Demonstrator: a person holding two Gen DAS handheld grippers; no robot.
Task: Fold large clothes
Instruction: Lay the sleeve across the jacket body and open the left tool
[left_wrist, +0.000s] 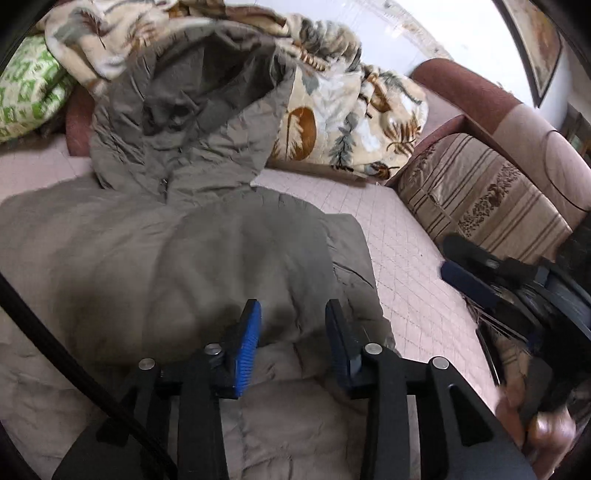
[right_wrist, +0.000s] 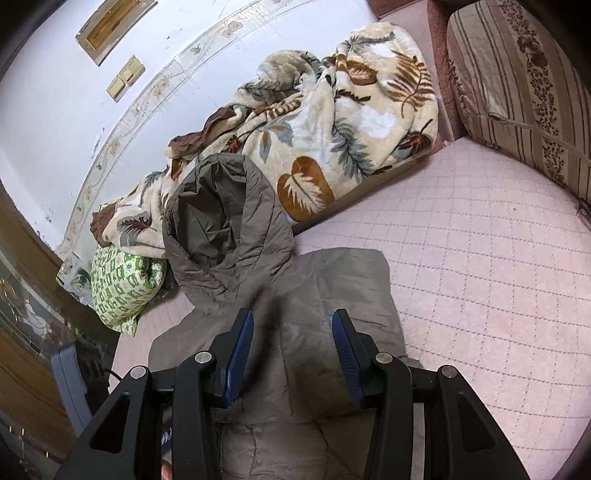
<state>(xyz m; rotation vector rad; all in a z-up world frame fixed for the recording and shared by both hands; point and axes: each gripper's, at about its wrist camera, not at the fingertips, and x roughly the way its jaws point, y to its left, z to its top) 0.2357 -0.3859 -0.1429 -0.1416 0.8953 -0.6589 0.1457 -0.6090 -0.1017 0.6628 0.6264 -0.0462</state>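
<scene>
Grey-brown hooded puffer jacket is lying spread on the quilted bed for folding, hood at 12 o'clock, while left gripper and right gripper are hovering, jaws part-open, holding nothing.

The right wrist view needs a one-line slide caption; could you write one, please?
Right tool, open, poised over a grey-brown hooded jacket spread on a pink quilted bed cover.

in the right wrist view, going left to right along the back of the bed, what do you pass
green patterned pillow → hood of the grey-brown jacket → leaf-print blanket → striped cushion
</scene>
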